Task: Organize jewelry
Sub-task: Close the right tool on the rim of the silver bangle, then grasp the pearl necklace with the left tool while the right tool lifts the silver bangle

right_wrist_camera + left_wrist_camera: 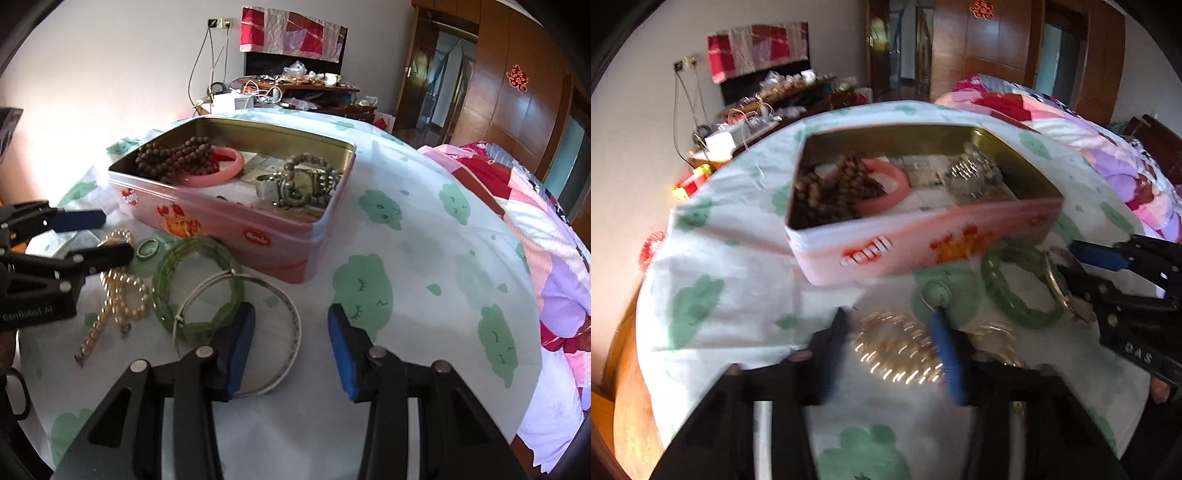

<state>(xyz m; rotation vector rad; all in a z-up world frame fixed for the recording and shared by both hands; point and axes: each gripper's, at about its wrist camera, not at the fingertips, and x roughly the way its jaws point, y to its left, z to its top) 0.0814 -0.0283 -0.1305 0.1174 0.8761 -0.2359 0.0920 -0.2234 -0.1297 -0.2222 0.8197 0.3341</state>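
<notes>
Beads, pink bangle and watch lie in the tin (236,236); pearls (122,295), green bangle (192,280) and silver hoop (258,332) beside it remain, right hand-held gripper (291,347) wide, left hand-held gripper (890,332) seemingly empty too.

It was a home bedroom: a patchwork quilt (546,236) lay over the bed, wooden wardrobe doors (517,107) carried a red paper charm (517,78), and a cluttered side table (295,88) stood against the wall

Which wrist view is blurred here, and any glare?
Left wrist view: motion-smeared; the pink rectangular tin, the left gripper and the pearl strand, streaked with glints, all lack edges. Right wrist view: sharp on the green glass bangle and right gripper; wall washed out at left.
</notes>
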